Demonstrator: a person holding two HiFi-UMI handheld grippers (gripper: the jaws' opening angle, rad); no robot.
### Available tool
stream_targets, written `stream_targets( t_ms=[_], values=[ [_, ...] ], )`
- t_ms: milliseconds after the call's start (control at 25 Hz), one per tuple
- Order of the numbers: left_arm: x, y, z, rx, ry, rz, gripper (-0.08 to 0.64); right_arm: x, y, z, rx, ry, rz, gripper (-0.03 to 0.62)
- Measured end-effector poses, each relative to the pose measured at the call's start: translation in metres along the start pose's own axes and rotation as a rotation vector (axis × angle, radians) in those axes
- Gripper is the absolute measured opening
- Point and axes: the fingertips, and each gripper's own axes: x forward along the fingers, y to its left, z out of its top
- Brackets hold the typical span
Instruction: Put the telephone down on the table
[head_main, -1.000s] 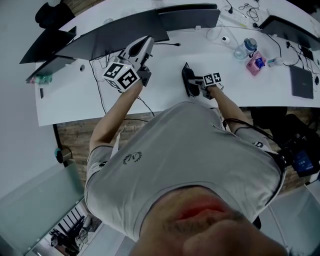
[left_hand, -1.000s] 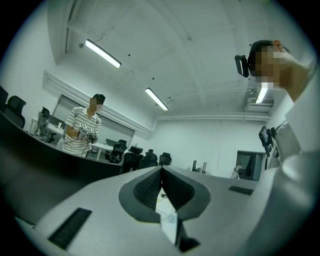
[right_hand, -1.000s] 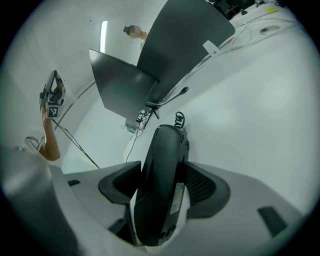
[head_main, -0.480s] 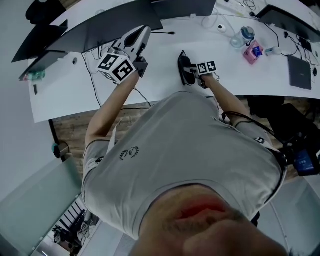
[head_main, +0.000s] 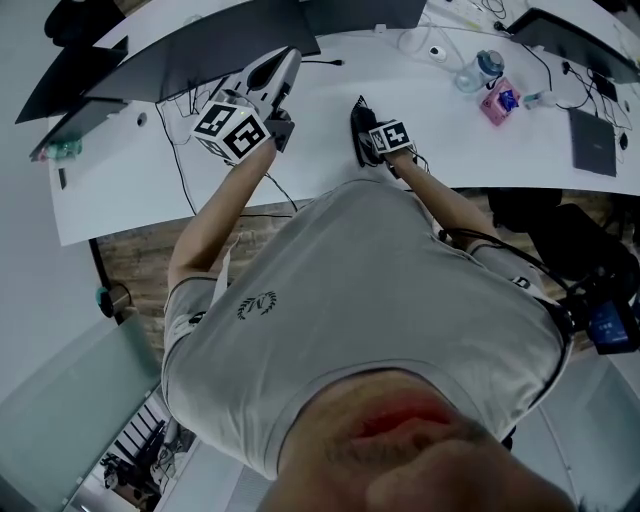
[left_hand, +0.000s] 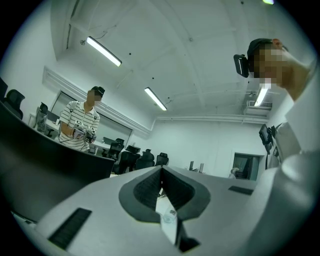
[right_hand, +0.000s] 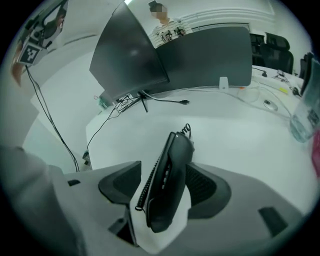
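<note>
Black telephone (right_hand: 167, 200) (coiled cord (right_hand: 145, 189) alongside) tilted, seemingly clamped in right gripper (right_hand: 161, 181).

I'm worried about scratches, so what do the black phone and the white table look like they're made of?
Black telephone handset: likely moulded plastic, matte to satin, showing only soft highlights; its coiled cord looks rubbery. White curved table: smooth, probably laminate, with a faint sheen; core unseen.

White counter (head_main: 130, 190) across the upper frame carries monitors (head_main: 230, 45), with a clear bottle (head_main: 477, 72), pink box (head_main: 497, 102) and dark tablet (head_main: 592, 142) upper right.
</note>
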Motion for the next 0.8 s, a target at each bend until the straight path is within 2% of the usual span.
stream_targets(
  t_ms=[200,280,400,640,800],
  values=[
    [0.0,-0.002,-0.001,-0.004,-0.006,0.001,0.009,0.014,-0.008,-0.011,-0.053,0.095,-0.064,0.278],
    [-0.002,-0.001,0.001,-0.003,-0.009,0.007,0.009,0.014,-0.011,-0.011,-0.072,0.103,-0.072,0.265],
    [-0.006,0.003,0.003,0.0,-0.012,0.017,0.009,0.016,-0.009,-0.006,-0.044,0.08,-0.01,0.23],
    [-0.008,0.005,0.002,-0.002,-0.014,0.021,0.009,0.018,-0.012,-0.002,0.083,0.024,0.078,0.23],
    [-0.005,0.003,0.005,0.004,-0.013,0.017,0.009,0.018,-0.015,-0.001,0.21,-0.048,0.189,0.23]
  ],
)
